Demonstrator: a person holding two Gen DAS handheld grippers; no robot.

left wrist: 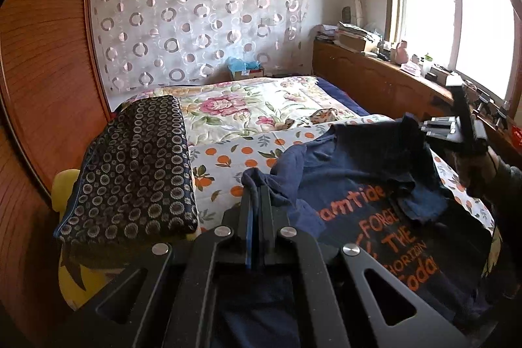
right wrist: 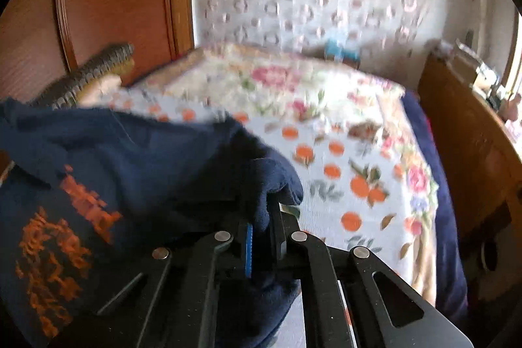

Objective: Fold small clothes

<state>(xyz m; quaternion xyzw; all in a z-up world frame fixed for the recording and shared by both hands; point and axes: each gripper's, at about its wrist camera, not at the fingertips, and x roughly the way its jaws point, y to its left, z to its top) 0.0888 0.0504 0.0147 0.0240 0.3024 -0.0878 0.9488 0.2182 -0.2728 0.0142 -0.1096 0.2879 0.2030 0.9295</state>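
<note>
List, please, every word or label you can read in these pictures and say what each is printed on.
"amtide" — orange print on the navy shirt, first letters hidden under a fold.
"FORGE" — same shirt, next line.
"THE" — same shirt.
"HORIZON" — same shirt, small, first letter unsure.
"oda" — same shirt, cut off on both sides.
Right wrist view: the shirt's orange print is too blurred to read.
Box by the wall: label too small.

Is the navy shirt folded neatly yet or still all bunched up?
Bunched up. The shirt lies rumpled on the bed, its orange print creased, one edge pinched in each gripper.
</note>
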